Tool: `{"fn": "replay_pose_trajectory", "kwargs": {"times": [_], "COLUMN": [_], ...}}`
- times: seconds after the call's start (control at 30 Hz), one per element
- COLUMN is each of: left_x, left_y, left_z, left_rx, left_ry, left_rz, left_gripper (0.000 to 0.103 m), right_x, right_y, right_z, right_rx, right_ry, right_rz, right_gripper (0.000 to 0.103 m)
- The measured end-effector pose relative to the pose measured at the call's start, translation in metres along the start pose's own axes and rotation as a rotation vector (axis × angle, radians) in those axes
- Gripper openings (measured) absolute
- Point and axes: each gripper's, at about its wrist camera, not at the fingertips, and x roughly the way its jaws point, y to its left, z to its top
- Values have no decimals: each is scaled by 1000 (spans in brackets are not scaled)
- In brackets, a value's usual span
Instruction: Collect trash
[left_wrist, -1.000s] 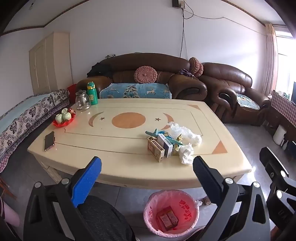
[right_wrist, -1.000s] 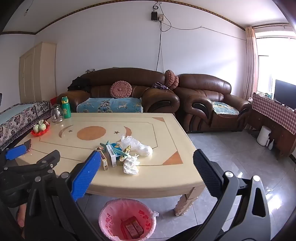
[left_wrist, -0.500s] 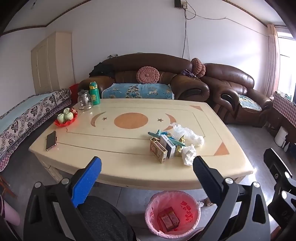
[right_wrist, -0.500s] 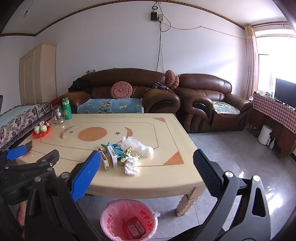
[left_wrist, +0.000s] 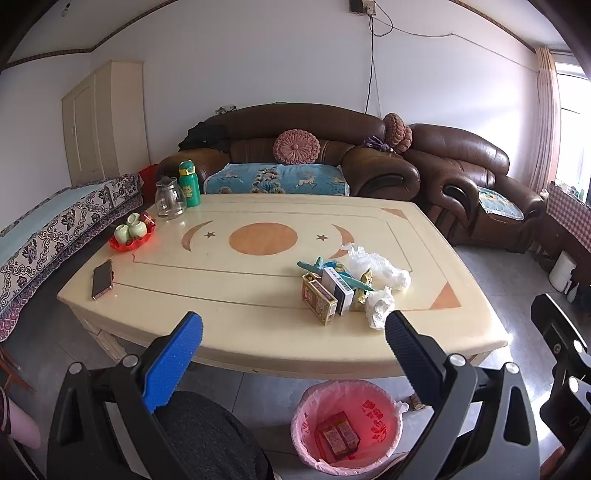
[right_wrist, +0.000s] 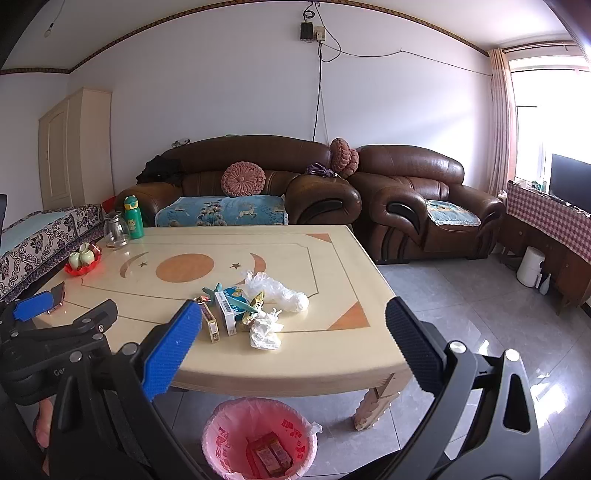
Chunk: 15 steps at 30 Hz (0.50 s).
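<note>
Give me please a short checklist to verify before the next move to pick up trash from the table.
1. Left tool open and holding nothing: ok.
2. Right tool open and holding nothing: ok.
3. Trash pile within sight on the table, with the crumpled tissue nearest the front edge: ok.
4. Pink-lined bin under the front edge, open, with room above the red packets inside: ok.
5. Phone and red tray of cups stand apart from the trash: ok.
6. Whether the boxes are empty: cannot tell.
</note>
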Motion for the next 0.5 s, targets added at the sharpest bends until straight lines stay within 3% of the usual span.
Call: {"fn": "replay_pose_trajectory", "kwargs": {"times": [0.5], "left_x": [4], "left_y": [1], "left_z": [3], "left_rx": [-2], "left_ry": [0], "left_rz": [20], "left_gripper": [97], "right_x": [9], "right_y": [-2], "right_z": [-4], "right_rx": [0], "right_ry": [-1], "right_rz": [-4], "right_gripper": [97]}}
